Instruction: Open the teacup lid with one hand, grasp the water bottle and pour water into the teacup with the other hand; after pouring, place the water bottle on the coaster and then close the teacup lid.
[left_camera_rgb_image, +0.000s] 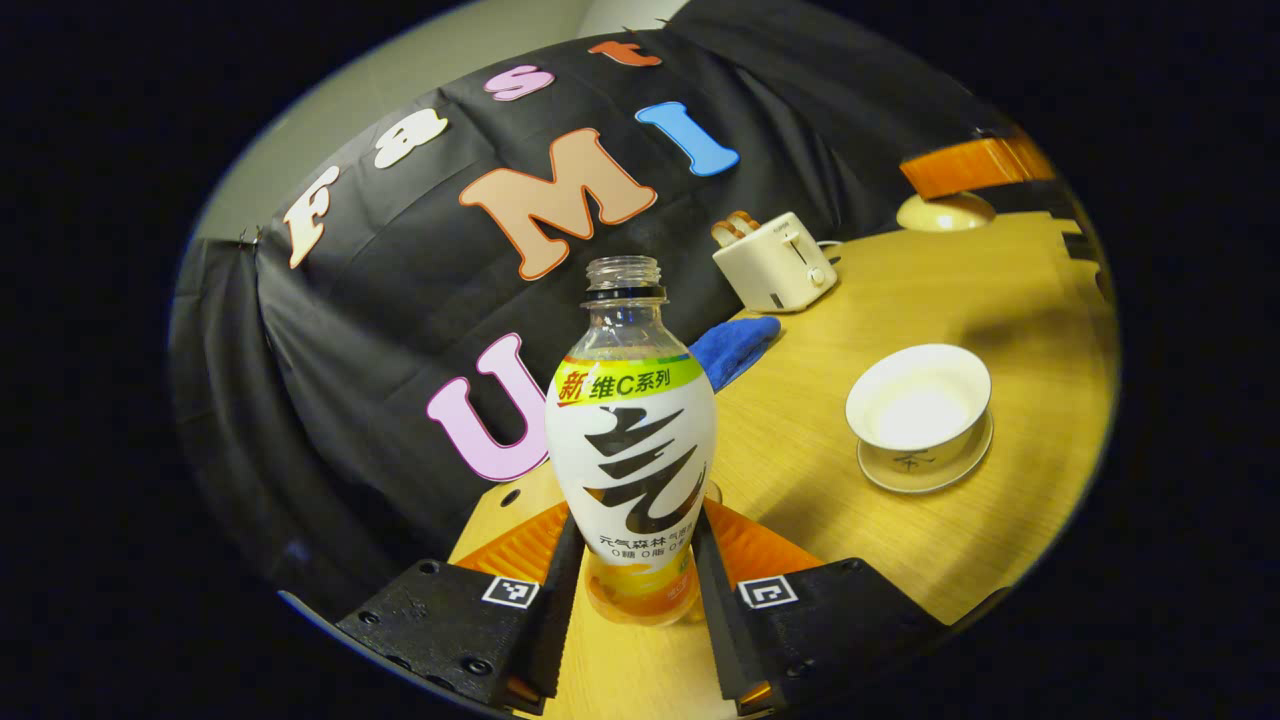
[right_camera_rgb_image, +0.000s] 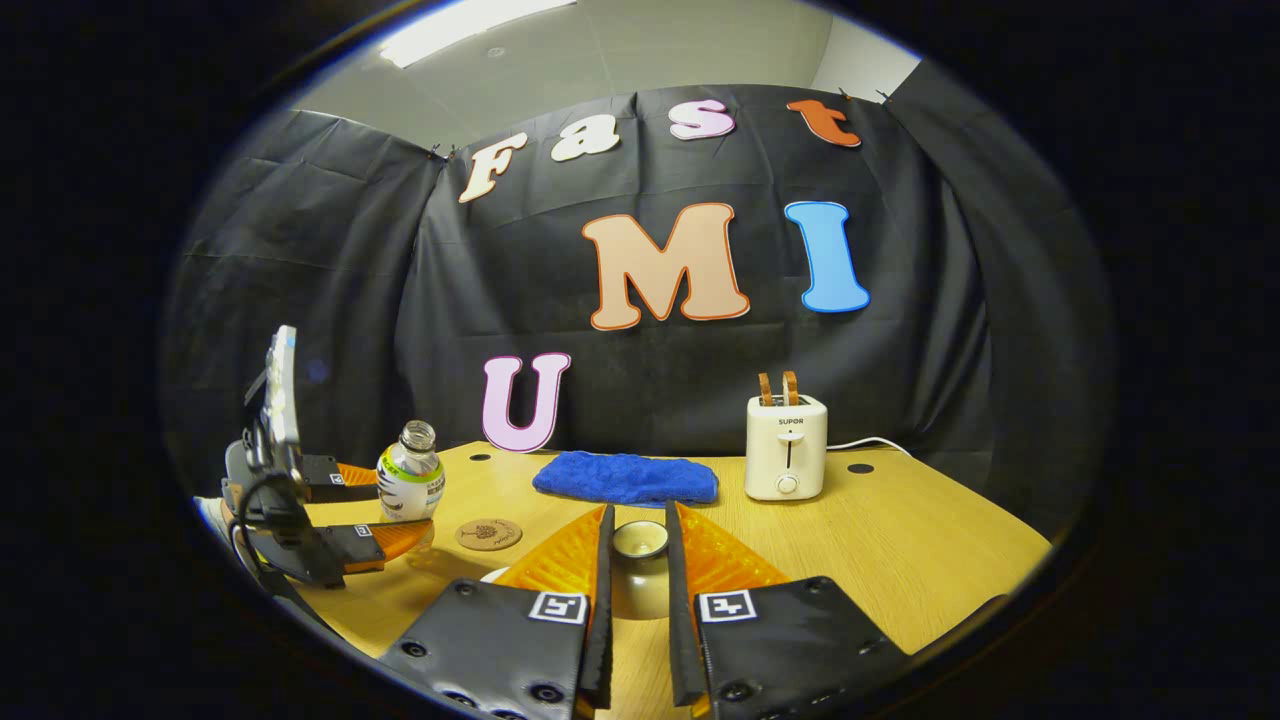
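Left gripper view: the left gripper (left_camera_rgb_image: 640, 575) has its fingers pressed on the low waist of the uncapped water bottle (left_camera_rgb_image: 632, 440), upright on the counter (left_camera_rgb_image: 830, 490); the open teacup (left_camera_rgb_image: 918, 405) sits far right, and the thin, slick plastic likely flexes. Right gripper view: the right gripper (right_camera_rgb_image: 636, 560) pinches the teacup lid (right_camera_rgb_image: 640, 540) by its knob, a fragile piece, with the coaster (right_camera_rgb_image: 488, 533) near left.

Staged recording booth, black cloth wall (right_camera_rgb_image: 330, 300) hung behind a wooden table (right_camera_rgb_image: 900, 560), household props ahead of the right gripper (right_camera_rgb_image: 636, 585): toaster (right_camera_rgb_image: 786, 446), blue towel (right_camera_rgb_image: 625, 478), plain office ceiling with a strip light (right_camera_rgb_image: 470, 25) above
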